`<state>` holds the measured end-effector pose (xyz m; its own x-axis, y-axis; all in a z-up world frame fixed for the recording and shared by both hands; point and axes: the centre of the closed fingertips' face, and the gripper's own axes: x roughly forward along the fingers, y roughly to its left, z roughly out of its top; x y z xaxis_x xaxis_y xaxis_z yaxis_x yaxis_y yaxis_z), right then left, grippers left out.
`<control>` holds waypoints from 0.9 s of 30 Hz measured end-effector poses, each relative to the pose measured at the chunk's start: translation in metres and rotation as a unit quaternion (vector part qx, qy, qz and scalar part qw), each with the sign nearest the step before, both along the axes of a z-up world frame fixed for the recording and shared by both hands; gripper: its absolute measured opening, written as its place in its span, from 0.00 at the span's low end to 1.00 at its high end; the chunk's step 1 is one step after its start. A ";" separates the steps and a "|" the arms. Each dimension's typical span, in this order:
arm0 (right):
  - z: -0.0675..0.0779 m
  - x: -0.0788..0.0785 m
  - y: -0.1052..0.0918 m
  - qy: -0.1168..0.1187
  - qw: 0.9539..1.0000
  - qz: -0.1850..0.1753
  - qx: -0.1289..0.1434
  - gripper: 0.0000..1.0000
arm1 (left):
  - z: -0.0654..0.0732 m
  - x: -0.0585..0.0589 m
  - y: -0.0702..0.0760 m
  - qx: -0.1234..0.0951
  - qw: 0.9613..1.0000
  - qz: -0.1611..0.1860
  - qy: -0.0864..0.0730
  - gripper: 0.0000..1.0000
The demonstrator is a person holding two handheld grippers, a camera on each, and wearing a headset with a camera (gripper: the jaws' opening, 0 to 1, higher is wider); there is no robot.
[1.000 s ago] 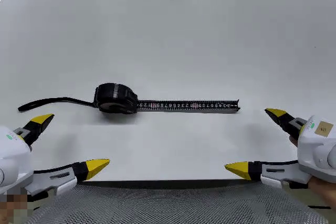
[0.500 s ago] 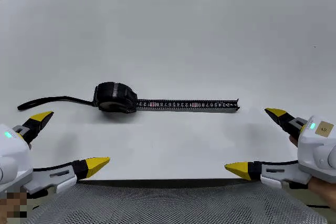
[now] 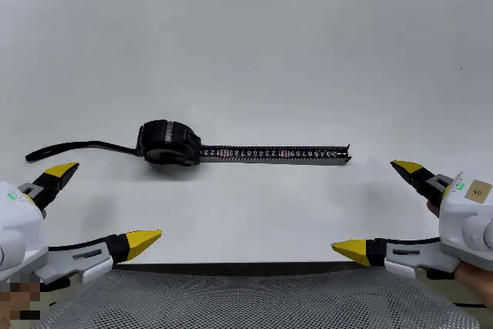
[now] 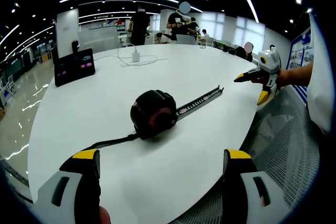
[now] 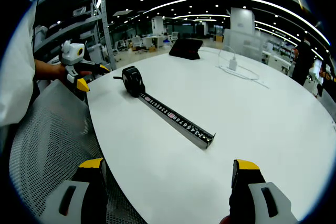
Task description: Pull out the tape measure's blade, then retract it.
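We are holding both pairs of jaws wide and empty. Ahead of the left gripper (image 3: 109, 203), slightly right, the tape measure's case (image 3: 168, 144) is lying on the table (image 3: 246, 75). Ahead of the right gripper (image 3: 368, 206), slightly left, the hooked tip (image 3: 348, 153) is resting. The blade (image 3: 273, 154) is running flat across us, case left, tip right, so the left gripper seems nearer the case for retracting.

The left hand-held gripper (image 4: 163, 157) hovers at the counter's (image 4: 100, 90) near edge, jaws wide apart. The tape measure (image 4: 153, 114) lies mid-counter, its blade (image 4: 200, 98) reaching toward the right hand-held gripper (image 4: 250, 87).
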<state>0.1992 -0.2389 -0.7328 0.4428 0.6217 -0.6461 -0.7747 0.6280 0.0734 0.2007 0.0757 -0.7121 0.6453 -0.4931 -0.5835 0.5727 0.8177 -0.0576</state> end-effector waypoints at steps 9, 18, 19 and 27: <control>-0.002 0.001 -0.002 0.000 1.000 0.001 -0.002 0.99 | 0.000 0.001 -0.001 0.000 1.000 -0.001 0.000 0.95; -0.003 0.002 -0.002 -0.001 1.000 0.002 -0.001 0.99 | 0.001 0.002 -0.001 0.000 1.000 -0.001 0.000 0.95; -0.003 0.002 -0.002 -0.001 1.000 0.002 -0.001 0.99 | 0.001 0.002 -0.002 -0.001 1.000 -0.001 0.000 0.95; -0.005 0.004 -0.002 -0.003 1.000 0.003 0.000 0.99 | 0.001 0.002 -0.003 -0.001 1.000 -0.003 0.000 0.94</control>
